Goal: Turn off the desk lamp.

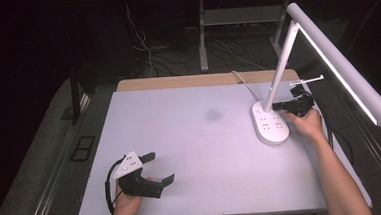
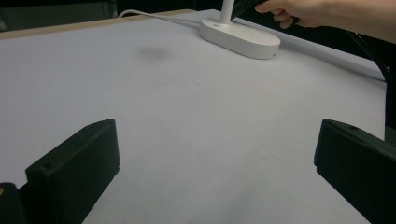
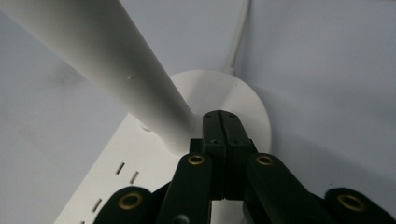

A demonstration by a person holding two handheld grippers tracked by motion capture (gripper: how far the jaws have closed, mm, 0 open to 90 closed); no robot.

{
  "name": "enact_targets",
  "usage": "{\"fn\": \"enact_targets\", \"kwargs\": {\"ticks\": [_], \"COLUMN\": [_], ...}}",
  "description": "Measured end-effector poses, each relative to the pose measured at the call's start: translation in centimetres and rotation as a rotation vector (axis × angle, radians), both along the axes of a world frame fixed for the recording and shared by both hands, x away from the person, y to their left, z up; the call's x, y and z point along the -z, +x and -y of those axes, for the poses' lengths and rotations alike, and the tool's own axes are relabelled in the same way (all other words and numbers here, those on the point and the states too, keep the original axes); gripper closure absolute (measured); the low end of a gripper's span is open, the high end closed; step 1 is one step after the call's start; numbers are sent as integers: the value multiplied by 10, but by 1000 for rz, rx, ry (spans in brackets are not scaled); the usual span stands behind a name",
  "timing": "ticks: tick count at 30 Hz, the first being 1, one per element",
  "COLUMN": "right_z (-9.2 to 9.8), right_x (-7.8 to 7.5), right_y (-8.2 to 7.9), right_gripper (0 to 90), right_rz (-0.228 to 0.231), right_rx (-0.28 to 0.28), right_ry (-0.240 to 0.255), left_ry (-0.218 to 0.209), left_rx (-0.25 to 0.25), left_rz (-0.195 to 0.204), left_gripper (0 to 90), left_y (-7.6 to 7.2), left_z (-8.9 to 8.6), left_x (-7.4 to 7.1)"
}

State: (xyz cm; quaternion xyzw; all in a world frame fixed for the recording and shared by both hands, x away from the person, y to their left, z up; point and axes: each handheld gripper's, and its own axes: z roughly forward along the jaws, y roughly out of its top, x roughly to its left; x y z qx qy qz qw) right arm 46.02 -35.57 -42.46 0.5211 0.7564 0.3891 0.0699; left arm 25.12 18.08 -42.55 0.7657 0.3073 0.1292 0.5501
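A white desk lamp stands at the right of the table, its long base [image 1: 271, 125] [image 2: 240, 37] carrying rows of sockets. A slanted stem [image 1: 281, 64] [image 3: 107, 60] rises to a long light bar [image 1: 341, 63]. My right gripper [image 1: 277, 105] [image 3: 221, 116] is shut with nothing between its jaws. Its closed tips sit over the round end of the base [image 3: 243, 93], right beside the foot of the stem; I cannot tell whether they touch it. My left gripper [image 1: 161, 167] [image 2: 217, 140] rests open near the front left edge, holding nothing.
The lamp's white cord [image 1: 242, 82] [image 3: 238, 37] runs from the base to the table's far edge. A faint grey smudge [image 1: 213, 115] [image 2: 153, 52] marks the white tabletop [image 1: 180, 133] near the middle. The light bar overhangs the right edge.
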Motion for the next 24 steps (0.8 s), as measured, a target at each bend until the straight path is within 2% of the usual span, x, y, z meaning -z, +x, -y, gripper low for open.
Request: {"fn": "enact_targets", "kwargs": {"ticks": [5, 9, 12, 18, 24], "right_z": [-2, 0, 2, -2, -1], "right_x": [-1, 1, 4, 0, 0], "right_y": [-1, -1, -2, -2, -3], "right_gripper": [900, 900, 900, 900, 900], "right_rz": [12, 6, 5, 6, 0], "right_rx": [-3, 4, 16, 17, 20], "right_ry": [-31, -13, 19, -7, -6], "left_ry": [5, 9, 9, -2, 0], "left_rx": [8, 15, 13, -5, -1], "left_rz": [-3, -3, 0, -2, -1], "left_gripper": [0, 0, 0, 0, 0], "left_y": [0, -1, -1, -1, -1], "left_z": [1, 3, 2, -1, 0], "left_x": [1, 0, 0, 0, 0]}}
